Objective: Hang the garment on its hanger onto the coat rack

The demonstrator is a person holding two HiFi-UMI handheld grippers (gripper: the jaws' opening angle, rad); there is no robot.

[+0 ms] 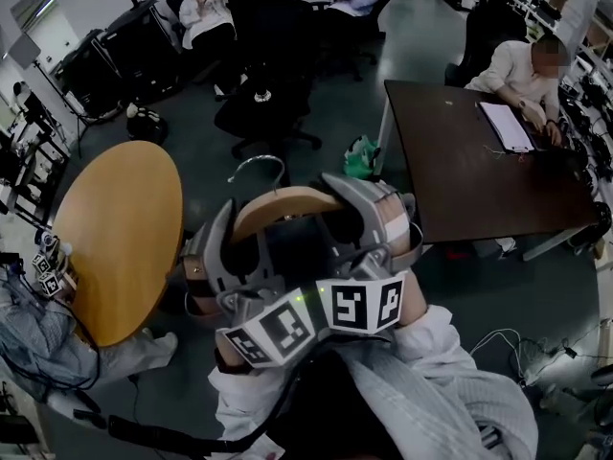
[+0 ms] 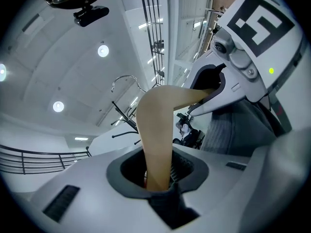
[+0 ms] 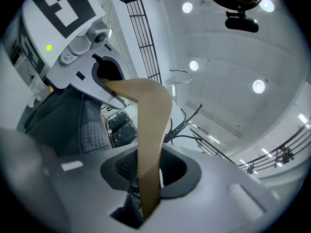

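A wooden hanger with a metal hook carries a dark grey garment and is held up close under my head. My left gripper is shut on the hanger's left arm. My right gripper is shut on its right arm. Both gripper views look up at the ceiling. The hook stands free in the air, and the black branches of the coat rack lie beyond it. The garment hangs between the two grippers. In the right gripper view the coat rack also shows behind the hanger.
A round wooden table lies to the left on the floor below. A dark desk with a seated person stands to the right. A black office chair and a green object are ahead. Cables trail on the floor.
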